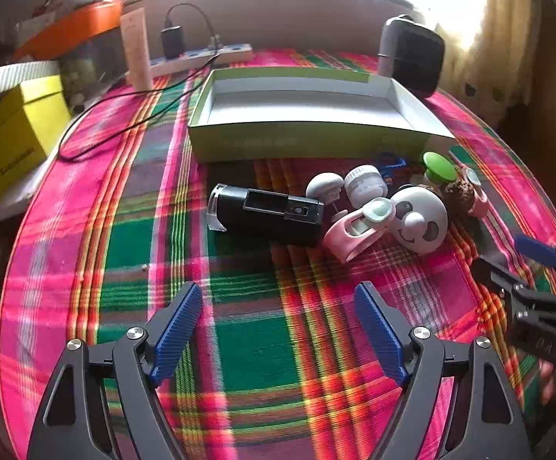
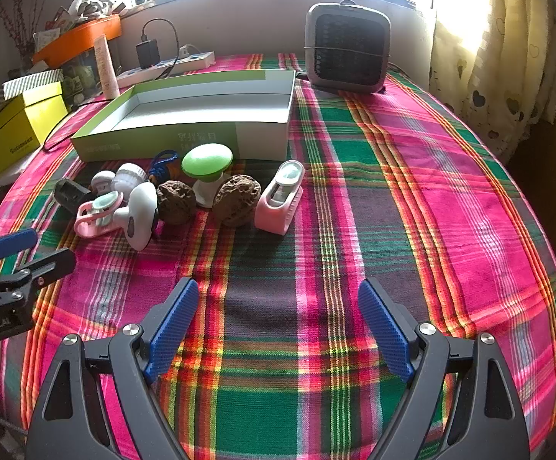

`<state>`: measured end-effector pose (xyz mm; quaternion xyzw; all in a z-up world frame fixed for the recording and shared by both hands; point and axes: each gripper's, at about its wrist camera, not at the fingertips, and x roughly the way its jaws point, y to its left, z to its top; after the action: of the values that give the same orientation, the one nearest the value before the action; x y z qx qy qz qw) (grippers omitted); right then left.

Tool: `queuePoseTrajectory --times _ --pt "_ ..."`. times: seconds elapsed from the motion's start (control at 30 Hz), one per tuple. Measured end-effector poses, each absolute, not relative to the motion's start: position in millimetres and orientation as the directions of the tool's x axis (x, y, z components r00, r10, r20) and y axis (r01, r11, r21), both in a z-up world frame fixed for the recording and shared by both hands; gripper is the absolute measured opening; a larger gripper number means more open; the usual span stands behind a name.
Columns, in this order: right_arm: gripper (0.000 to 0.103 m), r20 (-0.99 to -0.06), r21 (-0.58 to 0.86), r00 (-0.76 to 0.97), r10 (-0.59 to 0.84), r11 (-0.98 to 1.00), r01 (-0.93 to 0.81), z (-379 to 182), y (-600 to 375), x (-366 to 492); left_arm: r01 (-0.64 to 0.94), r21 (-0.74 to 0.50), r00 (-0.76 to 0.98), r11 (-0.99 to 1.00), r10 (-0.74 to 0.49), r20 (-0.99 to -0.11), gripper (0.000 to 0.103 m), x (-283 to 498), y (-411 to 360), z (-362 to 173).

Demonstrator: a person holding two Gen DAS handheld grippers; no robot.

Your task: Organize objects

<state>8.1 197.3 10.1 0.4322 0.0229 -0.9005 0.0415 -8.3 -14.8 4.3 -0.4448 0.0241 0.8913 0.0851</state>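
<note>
An empty green-and-white box (image 1: 316, 115) (image 2: 186, 115) lies open on the plaid cloth. In front of it is a cluster: a black device (image 1: 264, 214) (image 2: 71, 193), a white panda gadget (image 1: 417, 220) (image 2: 140, 214), two pink holders (image 1: 354, 230) (image 2: 279, 199), a green-topped knob (image 1: 438, 166) (image 2: 207, 163), two brown walnuts (image 2: 237, 199), white round heads (image 1: 366, 186). My left gripper (image 1: 278, 322) is open and empty, short of the black device. My right gripper (image 2: 274, 318) is open and empty, on bare cloth right of the cluster.
A grey fan heater (image 2: 348, 50) (image 1: 412, 53) stands at the back right. A power strip with charger (image 1: 201, 55) (image 2: 170, 61), a cream tube (image 1: 138, 50) and a yellow box (image 1: 13, 138) (image 2: 17, 126) line the left side. A black cable (image 1: 124, 122) crosses the cloth.
</note>
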Motion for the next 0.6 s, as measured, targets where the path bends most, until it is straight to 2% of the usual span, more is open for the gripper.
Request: queuePoseTrajectory --times 0.13,0.6 --pt "0.086 -0.78 -0.001 -0.621 -0.075 -0.993 0.121 9.6 200.8 8.9 -0.191 -0.056 -0.587 -0.98 0.16 -0.794 0.082 -12.9 -23.4 6.1" --pt "0.086 -0.794 0.002 -0.599 -0.108 -0.984 0.176 10.5 207.7 2.9 -0.217 -0.019 -0.608 -0.976 0.15 -0.779 0.082 -39.7 -33.3 13.3"
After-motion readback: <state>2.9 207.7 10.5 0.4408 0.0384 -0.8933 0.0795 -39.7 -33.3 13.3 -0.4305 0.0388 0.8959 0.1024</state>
